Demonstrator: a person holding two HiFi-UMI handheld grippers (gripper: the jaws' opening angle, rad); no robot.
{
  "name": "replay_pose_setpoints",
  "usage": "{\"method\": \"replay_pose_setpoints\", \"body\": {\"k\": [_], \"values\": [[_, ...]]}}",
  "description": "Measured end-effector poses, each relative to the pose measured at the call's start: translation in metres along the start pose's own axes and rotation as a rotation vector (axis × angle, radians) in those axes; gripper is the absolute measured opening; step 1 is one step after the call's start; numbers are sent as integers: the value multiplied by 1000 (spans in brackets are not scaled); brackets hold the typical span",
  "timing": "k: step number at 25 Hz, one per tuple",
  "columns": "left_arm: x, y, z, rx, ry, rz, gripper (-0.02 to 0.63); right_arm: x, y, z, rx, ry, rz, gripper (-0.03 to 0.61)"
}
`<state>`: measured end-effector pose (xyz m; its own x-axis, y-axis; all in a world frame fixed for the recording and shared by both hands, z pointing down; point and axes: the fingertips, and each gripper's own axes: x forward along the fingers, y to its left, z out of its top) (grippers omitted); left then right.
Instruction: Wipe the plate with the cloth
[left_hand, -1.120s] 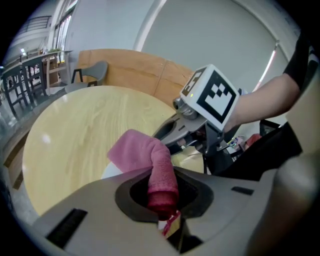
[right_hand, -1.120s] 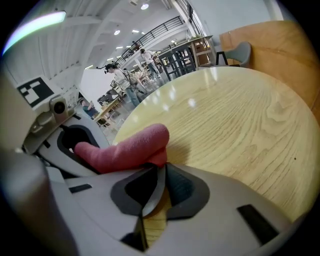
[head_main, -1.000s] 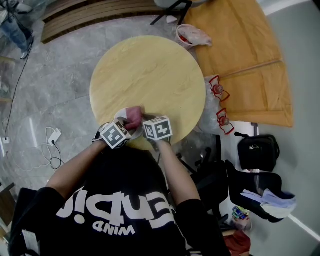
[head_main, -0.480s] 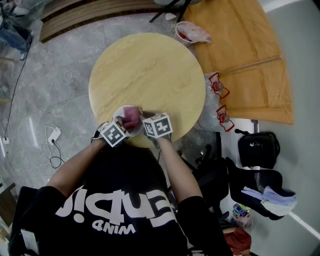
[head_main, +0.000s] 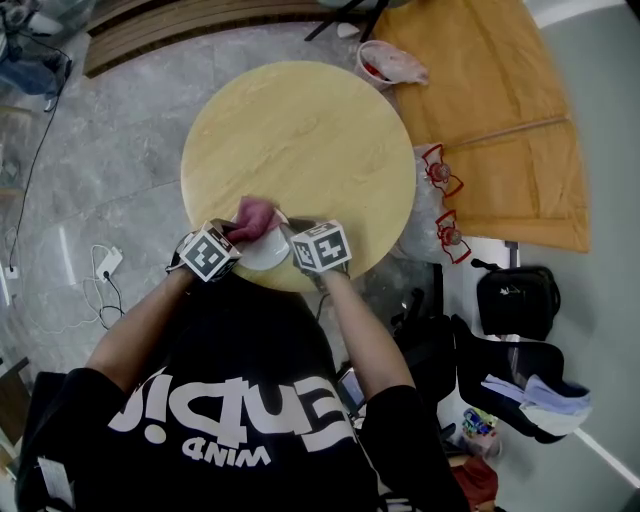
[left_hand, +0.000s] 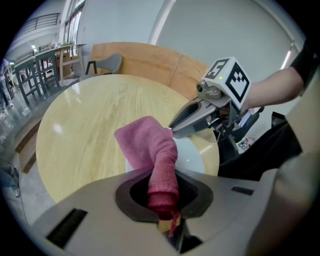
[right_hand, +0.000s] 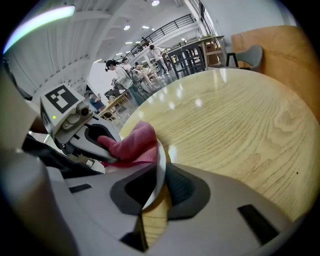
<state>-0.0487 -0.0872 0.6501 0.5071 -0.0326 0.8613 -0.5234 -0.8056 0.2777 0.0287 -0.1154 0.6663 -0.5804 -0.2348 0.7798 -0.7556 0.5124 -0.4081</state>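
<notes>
A small white plate (head_main: 268, 250) is held just above the near edge of the round wooden table (head_main: 300, 130). My right gripper (head_main: 288, 238) is shut on the plate's right rim, and the rim (right_hand: 160, 165) stands edge-on between its jaws. My left gripper (head_main: 238, 234) is shut on a pink cloth (head_main: 255, 217). The cloth (left_hand: 147, 142) bunches out past the jaws and rests on the far left part of the plate (left_hand: 192, 155). In the right gripper view the cloth (right_hand: 132, 145) lies against the plate's face, with the left gripper (right_hand: 107, 150) behind it.
Orange wooden panels (head_main: 480, 90) lie to the right of the table, with a basket (head_main: 385, 65) at their near corner. Plastic bags with red handles (head_main: 440, 200) sit by the table's right edge. Black bags (head_main: 515, 300) and a floor cable (head_main: 100, 275) flank me.
My left gripper has slid to the left and the cloth has moved toward the plate's far edge, so more of the white plate shows. The right gripper keeps its hold.
</notes>
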Motion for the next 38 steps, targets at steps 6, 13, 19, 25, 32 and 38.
{"method": "replay_pose_setpoints", "body": {"k": [6,13,19,25,32,38], "values": [[-5,9,2,13,-1,27,49,-1,-1,0,24,-20,11,67],[-25,4,23,-20,-79,-5,49,-1,-1,1,20,-21,22,68],[-24,-45,52,10,-122,-157,49,0,-1,0,20,-19,17,67],[1,-61,37,25,-63,-196,49,0,0,0,21,-19,13,67],[17,-57,19,-19,-22,-173,49,0,0,1,13,-17,3,69],[16,-44,8,-14,-9,-127,49,0,-1,1,-2,-10,-8,69]]}}
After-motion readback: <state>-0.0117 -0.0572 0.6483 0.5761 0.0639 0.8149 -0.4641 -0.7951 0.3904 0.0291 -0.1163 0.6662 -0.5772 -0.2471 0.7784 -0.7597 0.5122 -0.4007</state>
